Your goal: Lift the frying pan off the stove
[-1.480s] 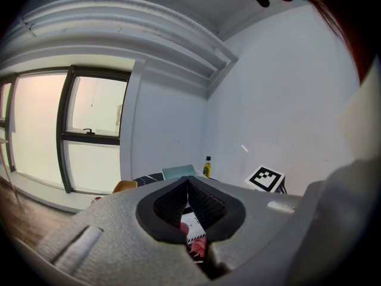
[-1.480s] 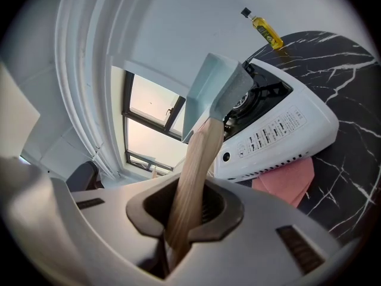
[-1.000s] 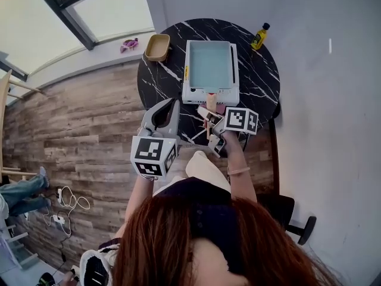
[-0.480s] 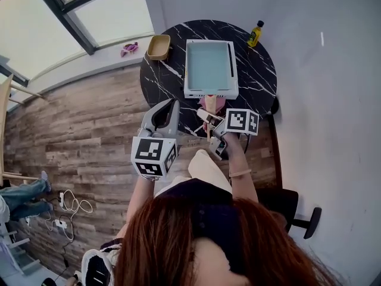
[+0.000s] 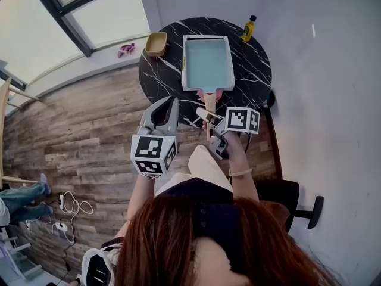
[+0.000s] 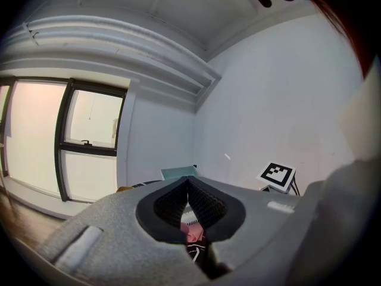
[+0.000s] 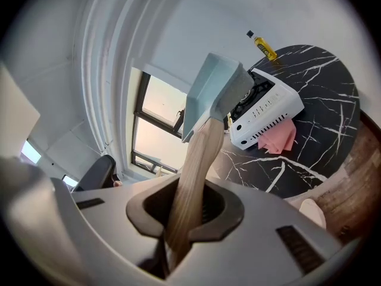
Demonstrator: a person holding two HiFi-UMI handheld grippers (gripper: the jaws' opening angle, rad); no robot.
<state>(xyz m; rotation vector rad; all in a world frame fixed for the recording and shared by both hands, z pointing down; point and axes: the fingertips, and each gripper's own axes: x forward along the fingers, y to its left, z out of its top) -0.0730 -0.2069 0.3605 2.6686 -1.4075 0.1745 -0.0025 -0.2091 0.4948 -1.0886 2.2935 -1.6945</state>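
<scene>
Now my right tool [image 7: 184, 219] is pinched narrow on the wooden handle [image 7: 193, 171] of the frying pan [image 7: 208, 91]. The wood is caught firmly between the pads and runs away from the jaws toward 12 o'clock. My left tool [image 6: 187, 210] rides at 9 o'clock of the right one. Its jaws are drawn together on nothing, and it takes no part in the hold.

What has changed is the height of the pan. A second ago, in the head view, the white body of the stove [image 7: 265, 112] framed the pan on all sides. Now the pale blue pan looks larger from above and covers the stove completely. The right gripper view agrees: the pan hangs in the air, tipped on its handle, and the stove sits apart from it at about 4 o'clock, its burner bare. I judge the lift as good as made. What remains is to keep the pan steady, since a long handle gripped near its end could twist in the jaws.

Beyond the pan, a pink cloth [image 7: 278, 139] lies just beside the stove's near edge on the black marbled surface [image 7: 321, 100]. A yellow oil bottle [image 5: 247, 28] stands at 1 o'clock near the far rim, and a tan dish [image 5: 156, 43] at 10 o'clock.
</scene>
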